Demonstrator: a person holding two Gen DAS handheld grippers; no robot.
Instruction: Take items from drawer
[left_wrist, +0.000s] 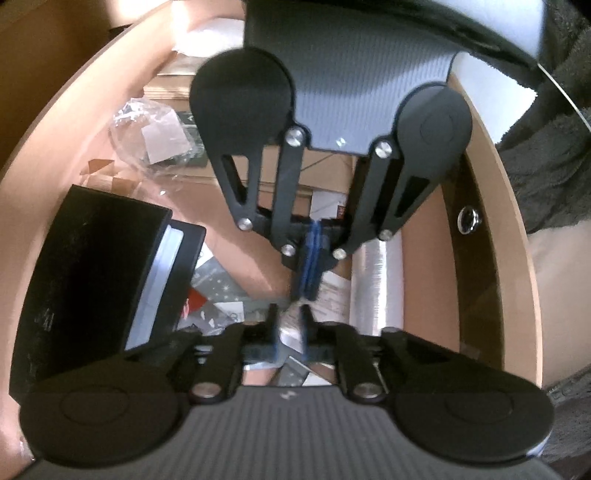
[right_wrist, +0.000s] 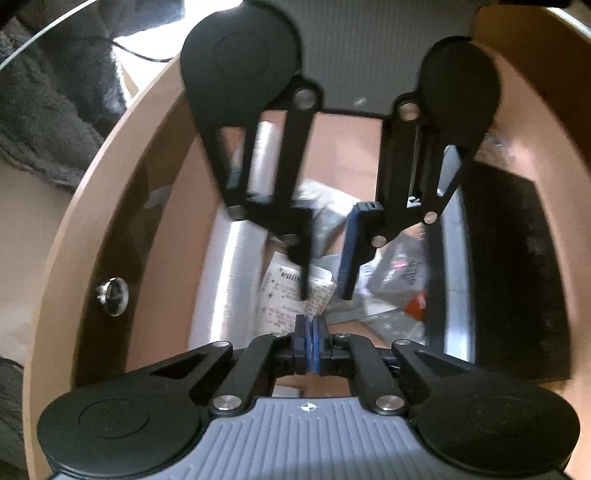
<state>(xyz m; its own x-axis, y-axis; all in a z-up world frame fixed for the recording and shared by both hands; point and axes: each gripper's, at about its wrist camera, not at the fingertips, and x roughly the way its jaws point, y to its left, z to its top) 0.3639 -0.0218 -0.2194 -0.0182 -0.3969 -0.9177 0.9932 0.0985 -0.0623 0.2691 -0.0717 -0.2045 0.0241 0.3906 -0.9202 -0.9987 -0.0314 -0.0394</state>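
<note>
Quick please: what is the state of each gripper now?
Left gripper: open, holding nothing.
Right gripper: closed, nothing seen between its pads.

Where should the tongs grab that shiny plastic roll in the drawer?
Around the middle of the roll, coming from above with the open left tongs across it. It is a long round tube lying flat near the drawer wall, so there's probably little room sideways.

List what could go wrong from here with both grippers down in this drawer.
1. The left gripper and right gripper point tip to tip above the receipt, so they might collide.
2. The right gripper is shut with nothing visibly held, so it may lift away empty.
3. The receipt lies among loose papers, so the open left gripper could slip or pinch several sheets.
</note>
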